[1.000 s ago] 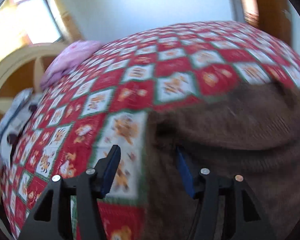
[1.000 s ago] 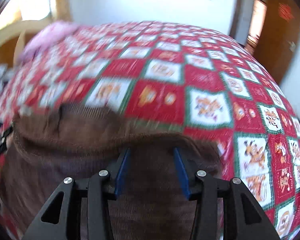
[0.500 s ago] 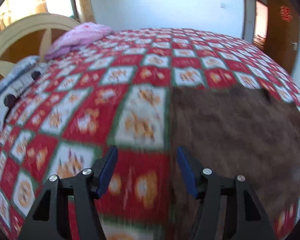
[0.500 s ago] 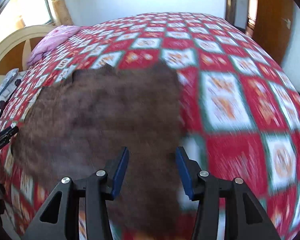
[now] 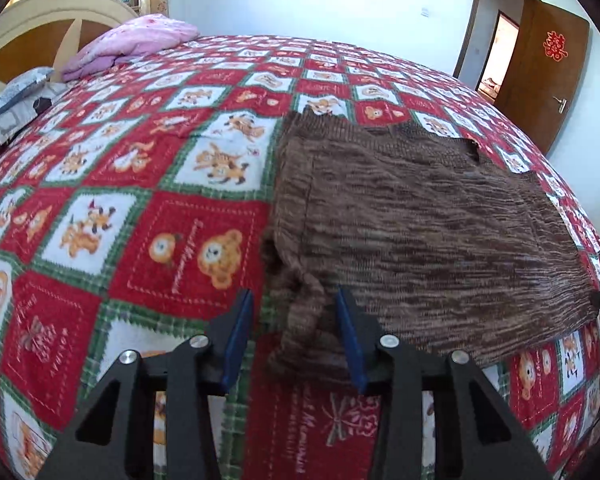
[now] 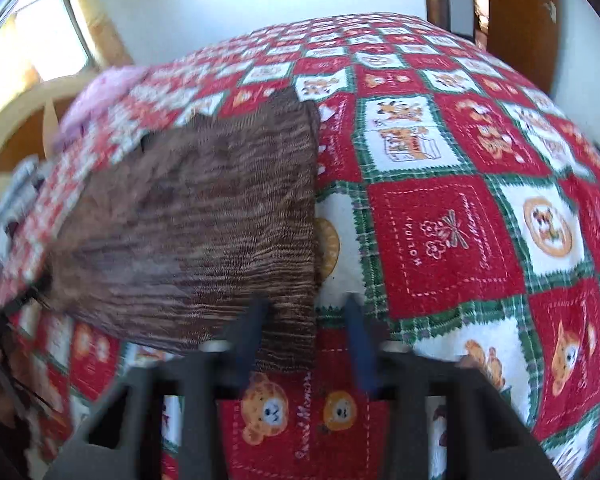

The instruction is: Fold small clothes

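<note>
A small brown knitted garment [image 5: 412, 216] lies spread flat on the bed, also in the right wrist view [image 6: 204, 224]. My left gripper [image 5: 294, 320] is open, its blue pads on either side of a bunched lower-left corner of the garment [image 5: 304, 316]. My right gripper [image 6: 306, 320] is open at the garment's lower-right corner, the cloth edge [image 6: 296, 336] lying between its pads. Neither gripper holds the cloth.
The bed is covered by a red, white and green checked quilt with bear prints [image 5: 140, 184]. A pink folded blanket [image 5: 132, 40] and a wooden headboard [image 5: 40, 28] are at the far left. A brown door [image 5: 544, 72] stands at the right.
Both grippers have pulled back toward the near edge of the garment. The garment now lies spread flat, and each gripper sits at a lower corner.
</note>
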Motion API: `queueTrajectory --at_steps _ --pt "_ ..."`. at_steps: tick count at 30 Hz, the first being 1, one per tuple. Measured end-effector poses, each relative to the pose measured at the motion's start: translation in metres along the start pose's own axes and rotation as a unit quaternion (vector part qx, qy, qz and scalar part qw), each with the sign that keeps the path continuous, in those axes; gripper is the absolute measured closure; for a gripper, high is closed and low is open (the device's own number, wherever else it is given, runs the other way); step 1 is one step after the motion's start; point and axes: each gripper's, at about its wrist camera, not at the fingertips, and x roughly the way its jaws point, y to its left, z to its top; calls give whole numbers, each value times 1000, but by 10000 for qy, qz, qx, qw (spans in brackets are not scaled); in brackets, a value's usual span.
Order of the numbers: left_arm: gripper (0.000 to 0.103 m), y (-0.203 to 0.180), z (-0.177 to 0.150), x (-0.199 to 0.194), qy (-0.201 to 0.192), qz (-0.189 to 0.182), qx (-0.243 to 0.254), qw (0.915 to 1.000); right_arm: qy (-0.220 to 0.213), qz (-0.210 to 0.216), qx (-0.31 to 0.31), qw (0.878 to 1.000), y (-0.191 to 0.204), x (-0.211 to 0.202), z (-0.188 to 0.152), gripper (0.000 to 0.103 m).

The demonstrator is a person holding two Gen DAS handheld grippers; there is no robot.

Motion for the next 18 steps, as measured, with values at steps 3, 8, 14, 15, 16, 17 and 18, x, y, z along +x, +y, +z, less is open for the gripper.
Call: queueTrajectory --at_steps 3,8,14,15,16,17,18 --pt "57 2 -4 1 -40 180 46 9998 -18 73 -82 9999 6 -4 -2 97" --pt "55 7 -9 0 -104 173 129 9997 40 63 -166 9998 9 -16 -20 99" --pt "81 -2 -17 -5 -254 -2 437 9987 -20 61 -62 10000 5 -14 -21 98" --pt "85 -4 -17 -6 -267 8 506 9984 -53 17 -51 10000 6 -13 -19 98" --pt "88 -7 -18 -6 -289 49 586 9978 -72 -50 -67 9999 6 -12 -16 98" --pt "90 -8 -18 -7 -291 59 622 9976 -85 -107 -83 9999 7 -11 -14 98" --pt "90 -8 -18 -7 -297 77 633 9975 -78 -123 -61 9999 6 -9 -13 98"
